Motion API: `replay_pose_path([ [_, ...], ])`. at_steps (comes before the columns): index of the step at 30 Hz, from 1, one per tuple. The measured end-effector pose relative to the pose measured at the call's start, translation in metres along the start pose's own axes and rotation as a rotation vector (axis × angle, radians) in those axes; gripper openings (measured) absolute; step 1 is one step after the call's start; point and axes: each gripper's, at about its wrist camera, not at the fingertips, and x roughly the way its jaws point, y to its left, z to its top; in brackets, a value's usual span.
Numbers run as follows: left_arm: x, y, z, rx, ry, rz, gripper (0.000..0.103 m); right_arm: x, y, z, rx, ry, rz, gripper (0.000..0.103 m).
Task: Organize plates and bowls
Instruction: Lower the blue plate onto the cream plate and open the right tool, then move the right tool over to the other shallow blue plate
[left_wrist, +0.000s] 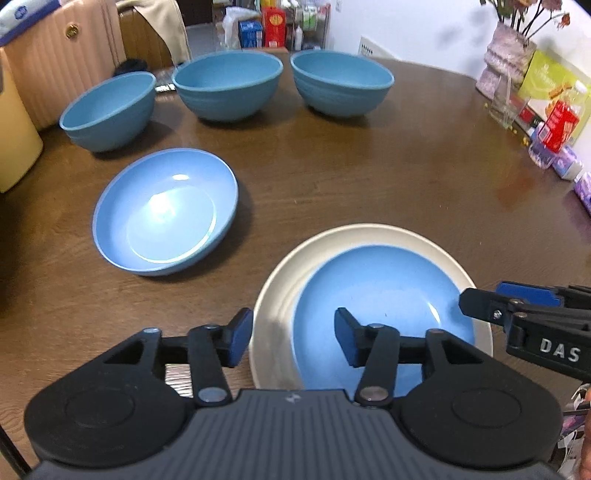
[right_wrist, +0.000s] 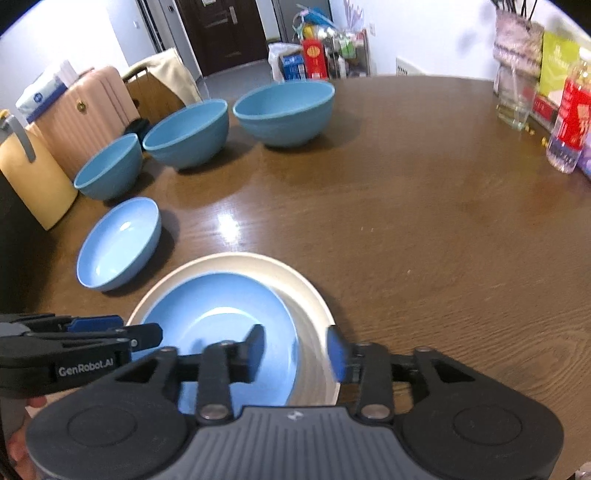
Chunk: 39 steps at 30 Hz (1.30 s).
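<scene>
Left wrist view shows a shallow, glossy light-blue plate (left_wrist: 384, 295) lying off-centre inside a wider cream round plate (left_wrist: 291, 280), both flat on the dark brown wood-grain bench (left_wrist: 406, 177). The left tool (left_wrist: 293, 338) hangs open, its blue-padded fingers straddling the cream plate's near-left rim — gripping nothing. The right tool (right_wrist: 295, 350) is likewise open, one finger over the blue plate and the other just past the cream rim on the opposite side.

Beside this stack sits a second light-blue shallow bowl-like plate (left_wrist: 166, 210), alone. Farther back three deeper teal-blue bowls (left_wrist: 229, 83) stand upright in a row, apart from one another.

Beyond the bench are white walls and a dark door (right_wrist: 225, 33). A pink ribbed suitcase (right_wrist: 88, 110) stands past the bench's left edge; along the right edge are a clear glass (right_wrist: 513, 107), a red-labelled bottle (right_wrist: 570, 122) and a flower vase (left_wrist: 506, 59). Nothing lies between the tools and the plates.
</scene>
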Motion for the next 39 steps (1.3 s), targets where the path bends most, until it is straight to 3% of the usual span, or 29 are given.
replay_pose_path([
  [2, -0.008, 0.003, -0.001, -0.003, -0.029, 0.009, 0.063, -0.008, 0.0, 0.001, 0.001, -0.018, -0.007, 0.059],
  [4, -0.016, 0.007, -0.001, -0.009, -0.058, 0.023, 0.075, -0.016, -0.001, 0.002, 0.001, -0.039, -0.015, 0.081],
  [6, -0.025, 0.009, -0.002, -0.021, -0.086, 0.03, 0.085, -0.022, -0.002, 0.003, 0.005, -0.059, -0.02, 0.094],
  [8, -0.034, 0.013, -0.002, -0.038, -0.106, 0.042, 0.102, -0.027, -0.001, 0.005, 0.003, -0.063, -0.022, 0.097],
  [9, -0.038, 0.015, -0.002, -0.048, -0.118, 0.058, 0.103, -0.028, 0.0, 0.006, 0.001, -0.061, -0.025, 0.102],
  [17, -0.064, 0.035, -0.006, -0.101, -0.166, 0.093, 0.103, -0.032, 0.005, 0.008, -0.005, -0.049, -0.054, 0.103],
  [39, -0.091, 0.049, -0.028, -0.206, -0.176, 0.17, 0.103, -0.041, 0.024, 0.008, -0.109, -0.047, -0.029, 0.103],
])
